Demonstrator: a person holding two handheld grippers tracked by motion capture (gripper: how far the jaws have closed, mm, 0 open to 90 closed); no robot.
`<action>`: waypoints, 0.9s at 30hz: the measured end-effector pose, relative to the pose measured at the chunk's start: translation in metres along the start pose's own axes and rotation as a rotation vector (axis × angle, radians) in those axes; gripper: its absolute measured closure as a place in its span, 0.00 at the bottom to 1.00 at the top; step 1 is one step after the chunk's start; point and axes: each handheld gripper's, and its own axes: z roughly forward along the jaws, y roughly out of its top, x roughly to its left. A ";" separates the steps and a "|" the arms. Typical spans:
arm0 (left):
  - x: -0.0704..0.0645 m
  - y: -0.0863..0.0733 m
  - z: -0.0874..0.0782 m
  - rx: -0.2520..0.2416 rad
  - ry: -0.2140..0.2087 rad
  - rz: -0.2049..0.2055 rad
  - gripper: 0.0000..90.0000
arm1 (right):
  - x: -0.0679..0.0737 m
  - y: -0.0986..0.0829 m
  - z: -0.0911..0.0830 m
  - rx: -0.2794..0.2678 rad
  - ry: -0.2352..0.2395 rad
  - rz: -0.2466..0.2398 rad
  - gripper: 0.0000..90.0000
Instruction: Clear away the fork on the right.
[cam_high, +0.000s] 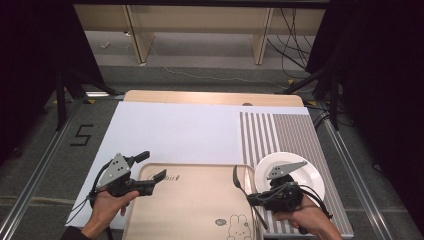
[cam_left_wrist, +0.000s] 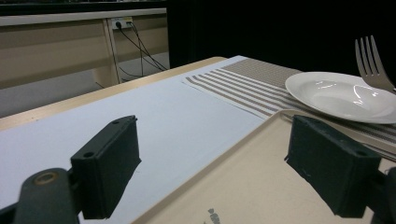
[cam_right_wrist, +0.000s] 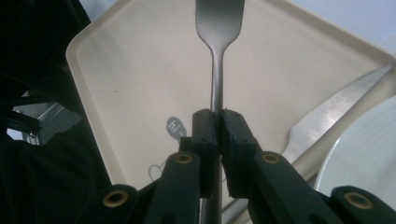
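Right tongs (cam_right_wrist: 218, 123) clamp a fork (cam_right_wrist: 218, 28) by its handle above the beige tray (cam_right_wrist: 140, 70). Left tongs (cam_left_wrist: 224, 163) gape wide, holding nothing, at the tray's left edge.

Black hand-held gripper (cam_high: 153, 178), grey triangular plate, brass-ringed pivots, dark sleeve cuff

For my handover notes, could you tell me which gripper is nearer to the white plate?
Right. The right gripper, shut on the fork, sits beside the white plate, its body overlapping the near rim. The left gripper is open at the tray's far-left corner.
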 end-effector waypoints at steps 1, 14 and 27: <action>0.000 0.000 0.000 0.000 0.000 0.000 0.18 | 0.001 0.001 0.000 0.001 -0.001 0.010 0.94; 0.000 0.000 0.000 -0.004 -0.003 -0.002 0.18 | 0.013 0.015 0.017 -0.001 0.026 0.012 0.94; -0.001 0.001 0.000 -0.003 -0.003 0.001 0.18 | 0.028 0.017 0.044 0.073 0.032 -0.008 0.94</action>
